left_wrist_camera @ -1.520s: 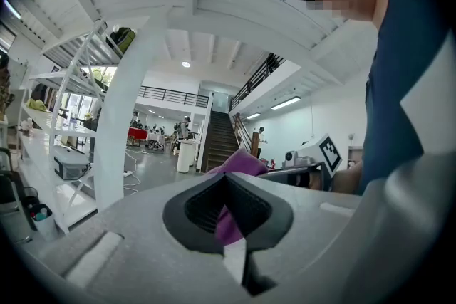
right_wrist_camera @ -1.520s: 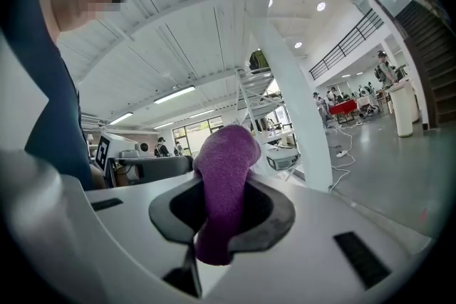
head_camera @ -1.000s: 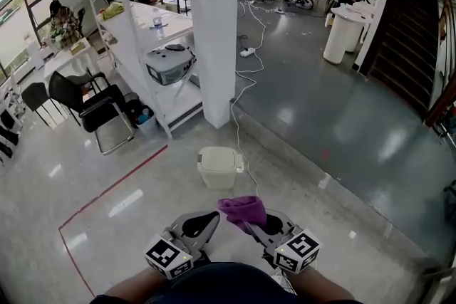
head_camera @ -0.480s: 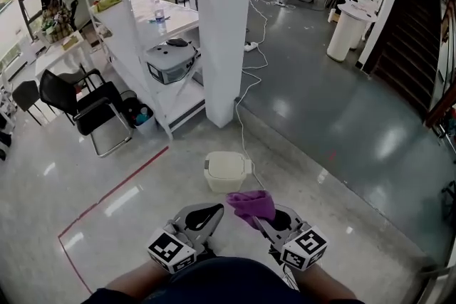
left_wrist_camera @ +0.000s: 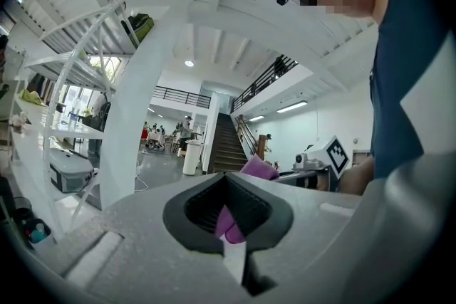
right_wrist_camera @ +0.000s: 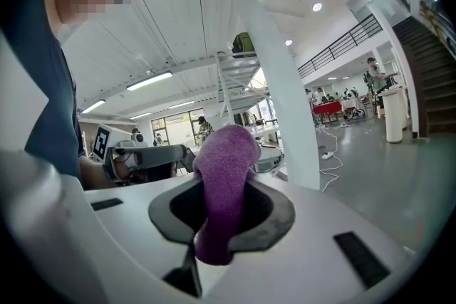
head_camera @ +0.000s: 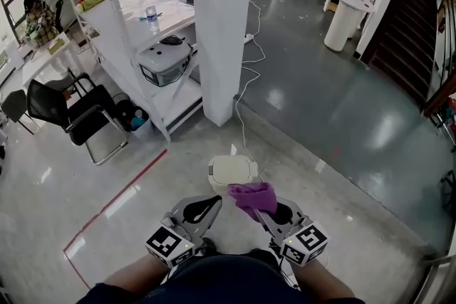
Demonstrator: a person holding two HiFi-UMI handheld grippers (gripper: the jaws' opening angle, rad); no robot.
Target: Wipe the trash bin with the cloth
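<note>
Our right gripper (head_camera: 273,212) has its fingers closed on the purple cloth (head_camera: 253,196). They pinch it about the middle, so a rounded wad stands up past the fingertips and a shorter tail hangs down behind them. Our left gripper (head_camera: 202,209) carries nothing: its fingers are drawn together with only a dark hollow between the pads. We take the purple seen through that hollow to be the cloth beyond it.

The trash bin (head_camera: 232,172) stands on the glossy floor (head_camera: 135,206) just ahead of both grippers, short of the white pillar (head_camera: 216,25), with a white cable (head_camera: 241,126) running up beside it. From the head view the cloth overlaps the bin's near edge, but we judge it is held above the bin and not yet touching it.

The cloth looks soft, light and limp, a towelling that should grip well in the pads. We would keep hold at the middle and let the projecting wad do the wiping.

The bin looks like small, light plastic with a lid on. On so smooth a floor we expect it to slide or tip under a push. We would steady it with the free left fingers at its rim or side wall and press lightly.
</note>
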